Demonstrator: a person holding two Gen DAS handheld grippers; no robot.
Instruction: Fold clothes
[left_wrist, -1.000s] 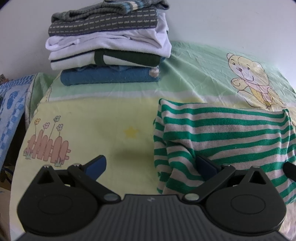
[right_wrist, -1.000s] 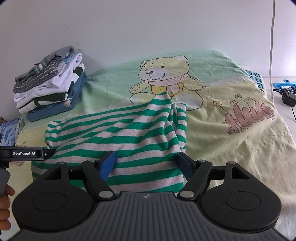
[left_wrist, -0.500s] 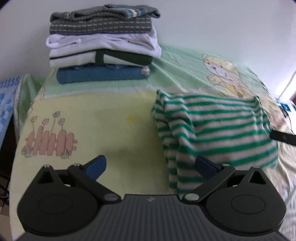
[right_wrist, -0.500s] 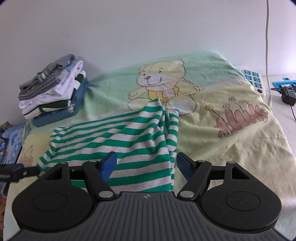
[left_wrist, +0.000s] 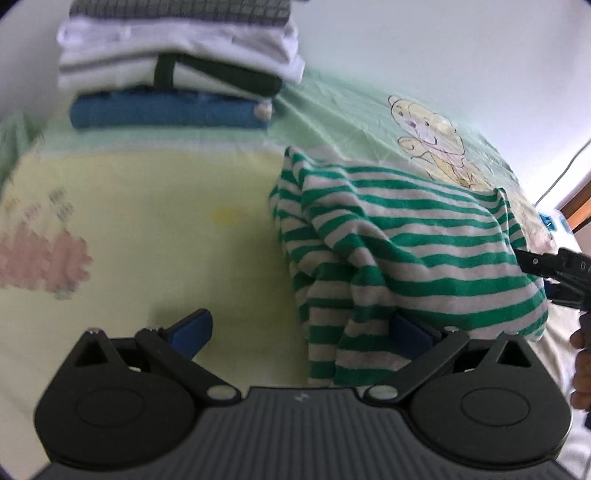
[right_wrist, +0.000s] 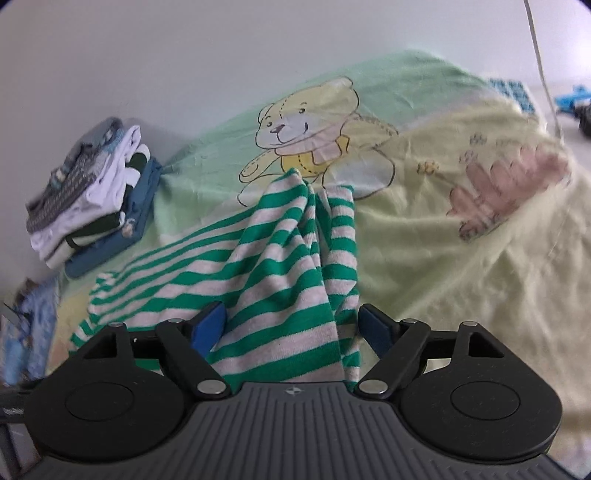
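Garment: green/white striped knit shirt (right_wrist: 280, 273), soft, rumpled, bunched into ridges; lies on the sheet, near side, below the bear print.
Axis: in right wrist view long run goes from low left up to a peaked fold at the bear's feet; stripes run across it.
L gripper (left_wrist: 299, 328): jaws wide; blue pad (left_wrist: 192, 326) over bare sheet, other pad tucked under shirt's edge, not pinching.
R gripper (right_wrist: 291, 325): jaws wide, just been opening; shirt fabric lies between the pads, not pressed.
Sheet (right_wrist: 461, 266): thin cotton, yellow/green, creased, bear and fence prints.
Stack (right_wrist: 92, 195): folded clothes, far left by white wall, well apart from shirt.
Other: cable (right_wrist: 543, 74) hangs at right; a hand (left_wrist: 581, 365) at left view's edge.
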